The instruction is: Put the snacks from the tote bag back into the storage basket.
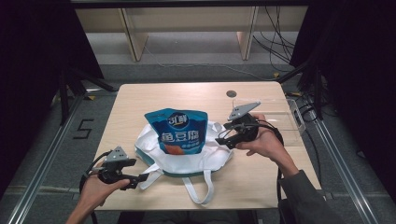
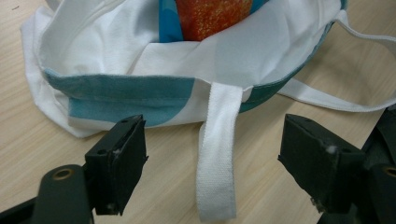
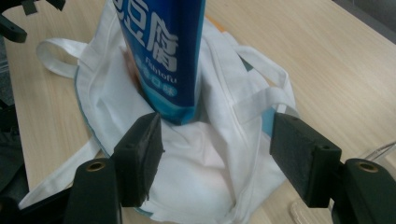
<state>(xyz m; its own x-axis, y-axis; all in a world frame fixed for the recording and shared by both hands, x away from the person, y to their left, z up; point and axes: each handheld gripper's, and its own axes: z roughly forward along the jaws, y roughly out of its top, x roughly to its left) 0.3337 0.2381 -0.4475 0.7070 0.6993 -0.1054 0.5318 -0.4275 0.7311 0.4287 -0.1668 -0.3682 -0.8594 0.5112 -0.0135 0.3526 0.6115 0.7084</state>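
A white tote bag [image 1: 201, 156] with teal trim lies slumped in the middle of the table. A blue snack pouch [image 1: 180, 130] with white lettering stands upright in its mouth. My left gripper [image 1: 139, 171] is open at the bag's near left edge. In the left gripper view, a white handle strap [image 2: 217, 154] lies flat on the wood between the jaws of the left gripper [image 2: 212, 135], untouched. My right gripper [image 1: 221, 138] is open at the bag's right side. The right gripper [image 3: 217, 128] has its jaws set either side of the bag's white cloth [image 3: 196, 163], just below the pouch [image 3: 163, 46].
A clear plastic box [image 1: 280, 116] stands on the table's right edge, behind the right hand. A round dark grommet [image 1: 230, 93] sits near the far edge. A second handle loop [image 1: 198, 189] hangs toward the front edge. Wooden shelving and cables lie beyond the table.
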